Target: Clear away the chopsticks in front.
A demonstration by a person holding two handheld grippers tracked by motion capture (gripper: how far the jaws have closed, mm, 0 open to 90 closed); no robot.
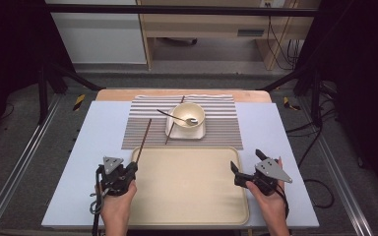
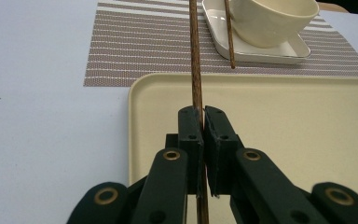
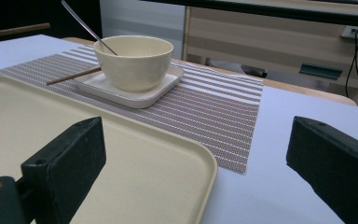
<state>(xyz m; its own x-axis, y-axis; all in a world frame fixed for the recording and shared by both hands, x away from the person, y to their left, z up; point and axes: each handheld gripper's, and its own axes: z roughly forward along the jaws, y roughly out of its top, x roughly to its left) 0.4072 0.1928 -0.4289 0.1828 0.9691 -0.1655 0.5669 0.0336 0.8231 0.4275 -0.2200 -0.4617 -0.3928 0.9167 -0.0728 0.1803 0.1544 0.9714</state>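
My left gripper (image 1: 130, 168) (image 2: 203, 114) is shut on the near end of a brown chopstick (image 1: 143, 140) (image 2: 195, 56). That chopstick points away over the left edge of the cream tray (image 1: 187, 196) (image 2: 284, 121) towards the striped placemat (image 1: 216, 130). A second chopstick (image 1: 173, 123) (image 2: 229, 37) (image 3: 72, 76) leans on the square white plate (image 1: 199, 132) (image 3: 135, 95). On that plate stands a cream bowl (image 1: 188, 113) (image 3: 135, 60) with a metal spoon (image 1: 170, 115) (image 3: 86, 25) in it. My right gripper (image 1: 246, 161) (image 3: 200, 158) is open with nothing between its jaws, at the tray's right edge.
The tray lies at the front middle of a pale blue table top (image 1: 93, 147), with the placemat behind it. Black frame posts (image 1: 42, 83) stand at both sides. A wooden desk (image 1: 216, 24) and cables (image 1: 280, 44) lie beyond the table.
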